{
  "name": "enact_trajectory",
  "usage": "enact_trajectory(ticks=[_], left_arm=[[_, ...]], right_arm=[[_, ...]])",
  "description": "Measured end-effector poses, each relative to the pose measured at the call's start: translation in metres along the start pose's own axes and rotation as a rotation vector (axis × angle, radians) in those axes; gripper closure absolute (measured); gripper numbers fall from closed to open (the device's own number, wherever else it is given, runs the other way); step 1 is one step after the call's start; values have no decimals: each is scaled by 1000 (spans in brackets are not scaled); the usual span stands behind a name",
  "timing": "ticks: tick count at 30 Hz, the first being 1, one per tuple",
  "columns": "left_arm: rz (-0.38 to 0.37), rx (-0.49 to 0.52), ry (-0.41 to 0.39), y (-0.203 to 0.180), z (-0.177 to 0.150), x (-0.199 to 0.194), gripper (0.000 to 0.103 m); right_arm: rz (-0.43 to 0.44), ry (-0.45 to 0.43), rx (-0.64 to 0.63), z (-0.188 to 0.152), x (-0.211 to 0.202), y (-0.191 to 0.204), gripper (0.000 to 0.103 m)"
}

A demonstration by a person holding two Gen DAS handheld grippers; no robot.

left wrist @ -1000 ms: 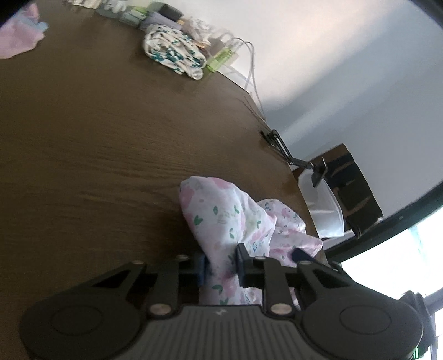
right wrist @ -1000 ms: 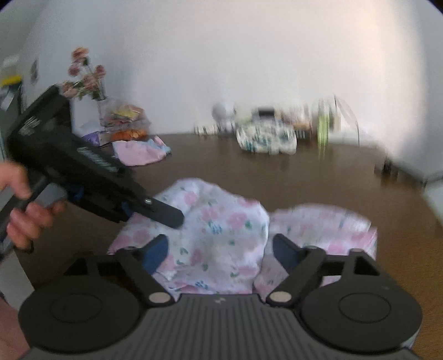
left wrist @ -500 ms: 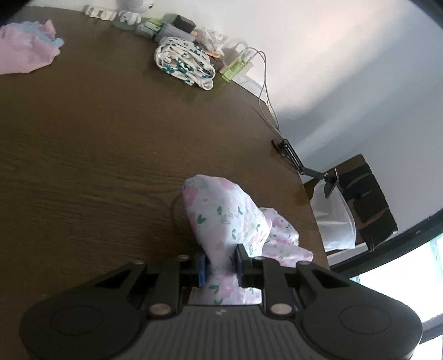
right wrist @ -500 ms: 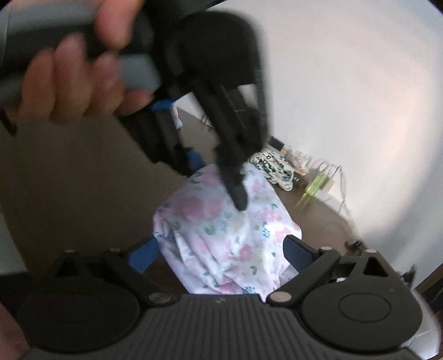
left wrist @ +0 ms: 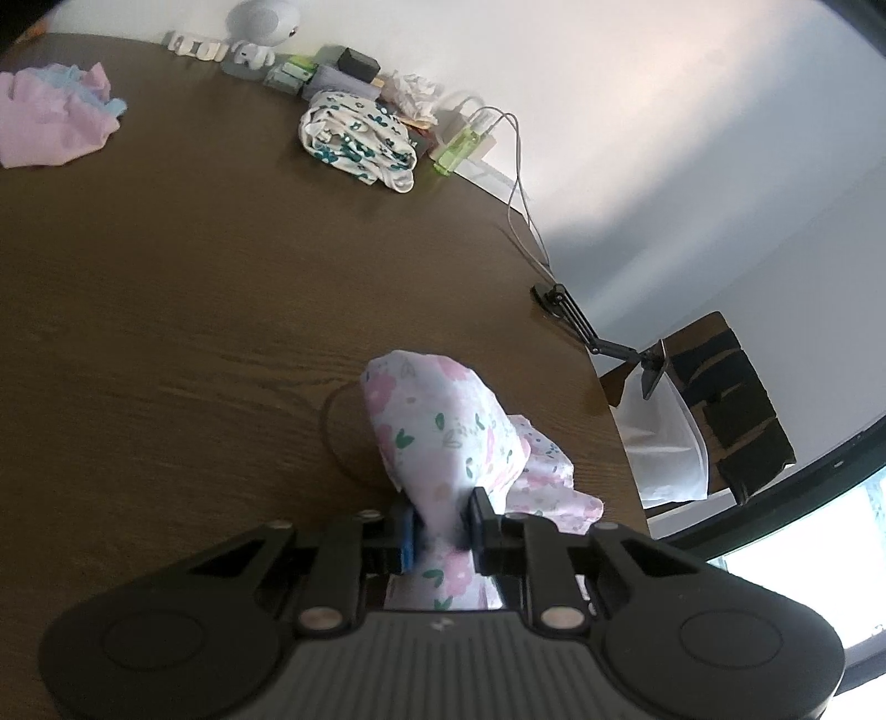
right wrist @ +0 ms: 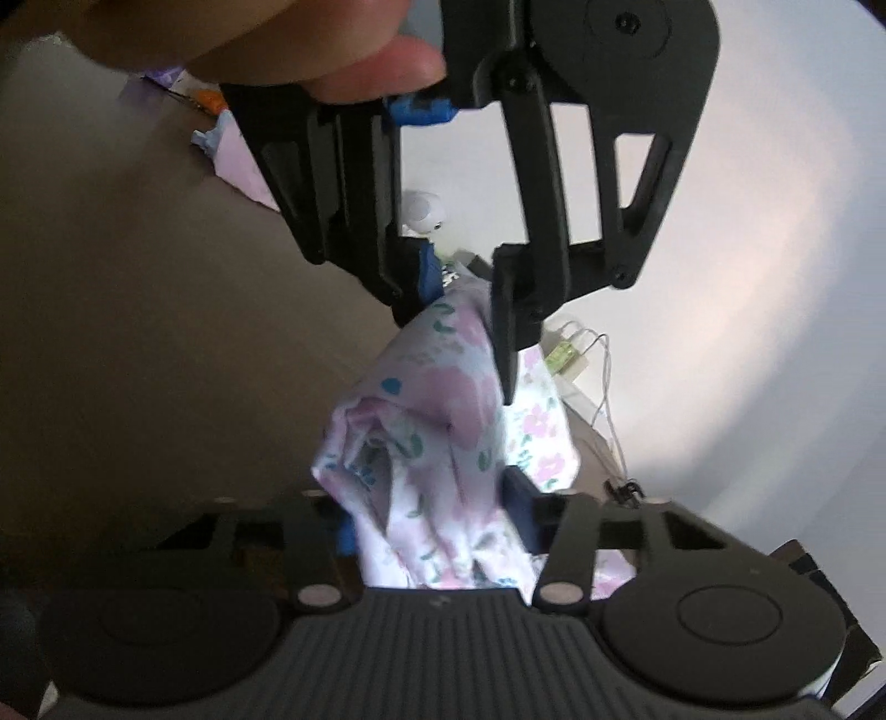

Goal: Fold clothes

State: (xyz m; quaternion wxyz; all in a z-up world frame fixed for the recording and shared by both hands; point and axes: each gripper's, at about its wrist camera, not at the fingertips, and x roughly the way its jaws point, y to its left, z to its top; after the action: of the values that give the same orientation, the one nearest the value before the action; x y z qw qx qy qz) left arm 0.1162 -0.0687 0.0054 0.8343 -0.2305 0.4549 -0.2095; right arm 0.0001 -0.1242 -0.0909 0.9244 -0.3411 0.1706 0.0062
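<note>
A pink floral garment (left wrist: 443,426) hangs bunched from my left gripper (left wrist: 442,533), which is shut on its upper part; the lower end rests on the brown table (left wrist: 166,332) near the right edge. In the right wrist view the left gripper (right wrist: 468,321) is just above and ahead, held by a hand (right wrist: 266,39), pinching the garment (right wrist: 437,421). My right gripper (right wrist: 432,523) sits below it. Its jaws stand partly closed on either side of the hanging cloth, touching it, and the cloth between them still looks loose.
A folded teal-patterned cloth (left wrist: 354,138) and a pink cloth (left wrist: 50,122) lie at the far side of the table. Small items, a green bottle (left wrist: 462,147) and a cable line the wall. A clamp arm (left wrist: 581,327) grips the table's right edge, beside a chair (left wrist: 720,399).
The left gripper lifted the garment higher off the table. The right gripper moved in under it and its jaws narrowed from wide open onto the hanging cloth.
</note>
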Motion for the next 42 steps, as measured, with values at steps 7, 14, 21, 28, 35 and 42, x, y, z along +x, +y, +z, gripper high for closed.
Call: enact_trajectory(ticks=[7,14,21,28,35,42], left_arm=[[-4,-23,0,6,-4,1,87],[-48,-8,-19,2,-6,-15,80],[-125,129,-130,-9,-4,-57,65],[-135,309,-137,-26,-5,-47,63],[-126,471,-145,-48,-9,-3,68],[-152,649,-111,-76,-16,39,75]], right_arm=[[-9,-7,-11,-5,1,4,90],[29,-32,104,-9,-2,-14,93],[249,-49,512,-28,-6,-79,93],[540,-6,1099,-85,11,-145,93],[608,42,1429,-124,27,-163,93],[665,70,1767,-181,24,-170,93]])
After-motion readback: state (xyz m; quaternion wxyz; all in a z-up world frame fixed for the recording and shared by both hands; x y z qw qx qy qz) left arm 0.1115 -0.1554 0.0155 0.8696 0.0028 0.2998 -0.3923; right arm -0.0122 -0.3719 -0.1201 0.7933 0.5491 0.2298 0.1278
